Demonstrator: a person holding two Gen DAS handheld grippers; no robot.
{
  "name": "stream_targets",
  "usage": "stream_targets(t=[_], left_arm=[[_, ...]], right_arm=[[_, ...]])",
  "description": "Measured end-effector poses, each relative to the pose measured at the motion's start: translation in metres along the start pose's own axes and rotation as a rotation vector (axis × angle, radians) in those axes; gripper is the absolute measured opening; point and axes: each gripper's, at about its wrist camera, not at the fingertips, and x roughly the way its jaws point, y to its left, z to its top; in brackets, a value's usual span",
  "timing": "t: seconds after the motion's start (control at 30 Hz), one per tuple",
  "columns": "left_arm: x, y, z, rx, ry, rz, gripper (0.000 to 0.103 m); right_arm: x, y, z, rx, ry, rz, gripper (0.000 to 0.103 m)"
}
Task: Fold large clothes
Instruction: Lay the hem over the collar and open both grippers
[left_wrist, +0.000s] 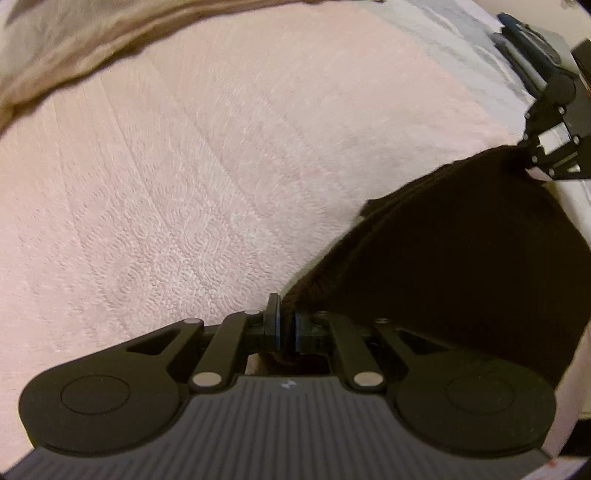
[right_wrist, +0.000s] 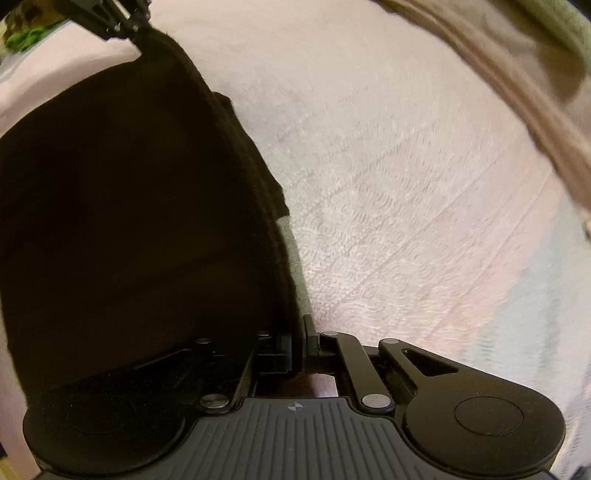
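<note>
Dark garment (left_wrist: 461, 266) stretched taut between both grippers above pink bedspread (left_wrist: 184, 184); left gripper (left_wrist: 286, 328) clamped on one corner, right gripper (right_wrist: 297, 350) clamped on other; held edge spans hand to hand, cloth hangs below; bed straight beneath

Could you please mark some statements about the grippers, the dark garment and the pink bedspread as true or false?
1. The left gripper is shut on the dark garment. True.
2. The right gripper hangs open, holding nothing. False: it is shut on the garment's edge.
3. The garment is bright green. False: it is black or very dark brown.
4. The surface below is a pink textured bedspread. True.
5. The garment spans between the two grippers, each pinching one end of an edge. True.
6. The garment lies neatly folded flat on the bedspread. False: the grippers hold it up by its edge.
</note>
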Motion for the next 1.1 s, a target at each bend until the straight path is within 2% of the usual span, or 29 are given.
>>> stream_targets(t=[0.07, 0.13, 0.17, 0.23, 0.3, 0.33, 0.4, 0.43, 0.47, 0.57, 0.73, 0.9, 1.03, 1.1], left_arm=[[0.011, 0.004, -0.001, -0.01, 0.004, -0.005, 0.006], [0.018, 0.008, -0.002, -0.028, 0.0, -0.001, 0.013], [0.019, 0.011, -0.002, -0.046, -0.01, 0.011, 0.021], [0.016, 0.021, -0.003, -0.089, -0.029, 0.032, 0.023], [0.01, 0.034, -0.006, -0.129, -0.044, 0.065, 0.023], [0.006, 0.039, -0.007, -0.142, -0.046, 0.079, 0.023], [-0.006, 0.046, -0.01, -0.153, -0.052, 0.135, 0.019], [-0.013, 0.048, -0.012, -0.162, -0.058, 0.145, 0.019], [-0.02, 0.049, -0.015, -0.17, -0.069, 0.149, 0.019], [-0.045, 0.04, -0.028, -0.184, -0.093, 0.162, 0.019], [-0.071, 0.007, -0.06, -0.218, -0.088, 0.125, 0.019], [-0.073, -0.046, -0.109, -0.253, -0.047, 0.041, 0.021], [-0.057, -0.072, -0.144, -0.254, 0.009, 0.032, 0.021], [-0.051, -0.077, -0.155, -0.207, 0.018, 0.078, 0.027]], right_arm=[[0.006, -0.01, -0.001, 0.061, -0.016, 0.016, 0.001], [0.008, -0.021, -0.006, 0.145, -0.037, 0.045, 0.001], [0.007, -0.025, -0.008, 0.176, -0.045, 0.055, 0.003], [0.002, -0.033, -0.015, 0.239, -0.061, 0.036, 0.022], [-0.005, -0.043, -0.024, 0.314, -0.079, -0.012, 0.037], [-0.009, -0.051, -0.031, 0.369, -0.085, -0.048, 0.042], [-0.018, -0.063, -0.042, 0.472, -0.075, -0.167, 0.042], [-0.024, -0.065, -0.047, 0.505, -0.074, -0.205, 0.042], [-0.035, -0.065, -0.051, 0.534, -0.103, -0.207, 0.042], [-0.063, -0.048, -0.06, 0.579, -0.192, -0.158, 0.042], [-0.083, 0.02, -0.061, 0.591, -0.296, -0.023, 0.042], [-0.074, 0.078, -0.076, 0.571, -0.283, 0.114, 0.042], [-0.059, 0.091, -0.094, 0.54, -0.24, 0.089, 0.042], [-0.066, 0.092, -0.104, 0.548, -0.234, 0.032, 0.041]])
